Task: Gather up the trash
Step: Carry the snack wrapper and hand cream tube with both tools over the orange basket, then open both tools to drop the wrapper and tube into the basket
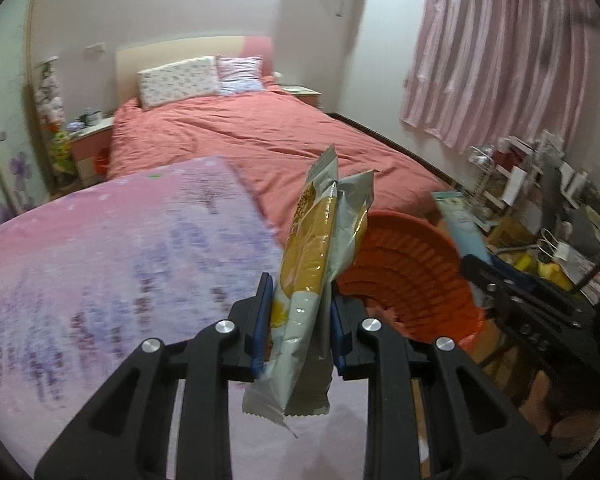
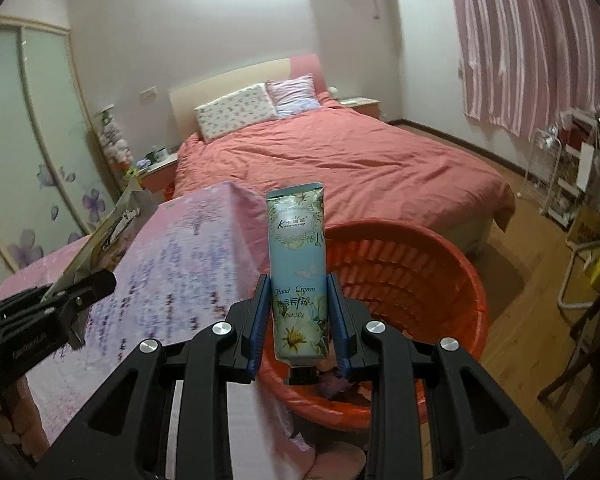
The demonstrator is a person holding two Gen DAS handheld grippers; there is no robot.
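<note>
My left gripper (image 1: 300, 292) is shut on a yellow and white snack wrapper (image 1: 308, 248), which stands up between the blue pads; it hangs over the table edge, left of an orange plastic basket (image 1: 412, 264). My right gripper (image 2: 298, 284) is shut on a pale blue hand cream tube (image 2: 296, 240), cap downward, over the near rim of the basket (image 2: 420, 272). The right wrist view shows the left gripper (image 2: 96, 284) at the left with the wrapper (image 2: 108, 232). In the left wrist view the right gripper (image 1: 480, 272) and tube (image 1: 462, 220) sit beyond the basket.
A table under a pink and lavender cloth (image 1: 120, 260) fills the left. Behind stands a bed with a red cover (image 1: 260, 136). Cluttered shelves and a rack (image 1: 540, 184) line the right wall under pink curtains. Wooden floor (image 2: 540, 272) lies right of the basket.
</note>
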